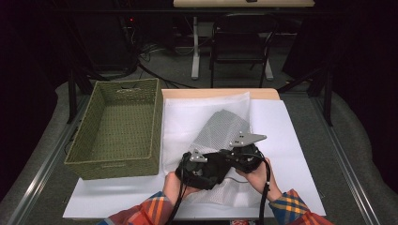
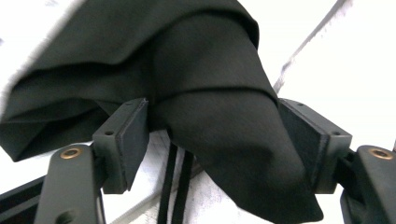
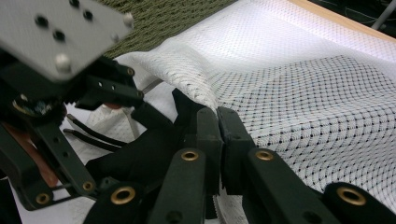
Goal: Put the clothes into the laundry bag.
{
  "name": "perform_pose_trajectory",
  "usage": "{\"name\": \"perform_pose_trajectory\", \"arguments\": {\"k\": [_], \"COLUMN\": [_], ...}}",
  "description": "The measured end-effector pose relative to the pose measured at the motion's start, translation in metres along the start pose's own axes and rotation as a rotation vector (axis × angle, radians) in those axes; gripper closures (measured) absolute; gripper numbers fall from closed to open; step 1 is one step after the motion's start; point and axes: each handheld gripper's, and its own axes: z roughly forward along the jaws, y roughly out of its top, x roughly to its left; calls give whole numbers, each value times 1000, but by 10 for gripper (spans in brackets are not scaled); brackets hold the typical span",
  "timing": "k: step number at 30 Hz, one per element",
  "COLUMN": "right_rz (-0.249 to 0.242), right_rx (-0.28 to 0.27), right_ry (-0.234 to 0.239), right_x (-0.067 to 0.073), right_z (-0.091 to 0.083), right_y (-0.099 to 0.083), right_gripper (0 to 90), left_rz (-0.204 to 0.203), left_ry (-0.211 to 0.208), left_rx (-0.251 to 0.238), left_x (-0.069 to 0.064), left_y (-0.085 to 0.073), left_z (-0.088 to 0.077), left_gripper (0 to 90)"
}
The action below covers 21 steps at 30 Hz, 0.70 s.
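The left gripper (image 2: pixel 219 140) is standing with its jaws apart, a fold of the black cloth (image 2: pixel 187 79) hanging between them and draping over the right-hand one. The right gripper (image 3: pixel 218 140) is pinching the edge of the white mesh bag (image 3: pixel 289 88) between closed jaws, the black cloth lying just to their left.

This looks like a lab or recording studio rather than a home — the worktable (image 1: pixel 291 140) stands on grey carpet, hemmed in by black curtains (image 1: pixel 28 56) and dark metal frame legs (image 1: pixel 71 96). Behind it sit 1 black chair (image 1: pixel 241 44), a pale height-adjustable desk (image 1: pixel 244 3) on a white leg, and loose cables (image 1: pixel 150 51) trailing across the floor — equipment space, not living space.
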Motion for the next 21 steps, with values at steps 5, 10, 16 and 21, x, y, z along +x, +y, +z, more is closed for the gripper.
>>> {"name": "perform_pose_trajectory", "arguments": {"k": [5, 10, 16, 21], "right_rz": [-3, -1, 0, 2], "right_rx": [4, 3, -10, -17], "right_ry": [3, 6, 3, 6], "right_x": [0, 1, 0, 2], "right_z": [1, 1, 1, 0], "right_y": [0, 0, 2, 4], "right_gripper": [886, 886, 886, 887], "left_rz": [-35, -45, -35, -62], "left_ry": [-9, -12, 0, 11], "left_rx": [-22, -44, -57, -71], "left_x": [6, 12, 16, 24], "left_y": [-5, -3, 3, 7], "left_z": [12, 14, 13, 15], "left_gripper": [566, 776, 798, 797]}}
